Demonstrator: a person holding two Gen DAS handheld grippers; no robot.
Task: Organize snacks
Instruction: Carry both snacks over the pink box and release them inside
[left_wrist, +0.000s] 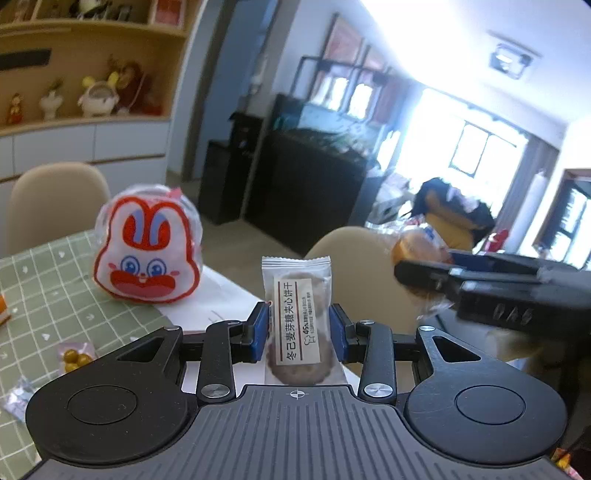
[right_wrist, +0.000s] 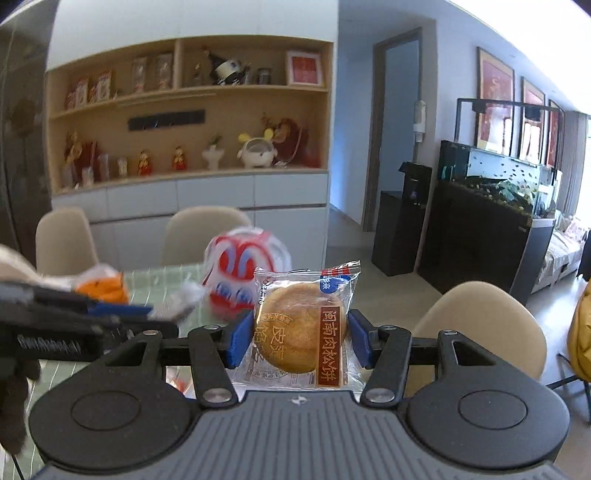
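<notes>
Blue rubber pads press in on both sides of a slim biscuit packet (left_wrist: 297, 314) held by the left gripper (left_wrist: 299, 328); its jaws stand narrowed to the packet's width, and the clear wrapper stands upright with its crimped top above the fingers. Gripping it across the short side looks deliberate: the round biscuits inside take the squeeze, so the film does not slip or fold.

The right gripper (right_wrist: 297, 338) has its own blue pads closed on a wider load, a round golden pastry in a clear wrapper (right_wrist: 301, 328), clamped across its middle with the red label strip facing the camera. Here too the jaws are partly closed, set by the cake's width, not fully shut.

Both snacks are clear of the table (left_wrist: 44, 295), carried in the air over its near edge, presumably on the way to wherever they are to be sorted; that place cannot be made out in either view.

Beyond the fingers, a red-and-white rabbit-face bag (left_wrist: 147, 251) stands on the green checked cloth, with beige chairs behind it.

The left wrist view alone shows what lies loose on the cloth: a small packet of yellow balls (left_wrist: 74, 356) and another crinkled wrapper at the lower left. It also catches the right gripper from the side, pastry blurred at its tip. The right wrist view adds an orange packet (right_wrist: 101, 286) beside the rabbit bag, the left gripper entering as a dark blur, and the shelving wall in full.
</notes>
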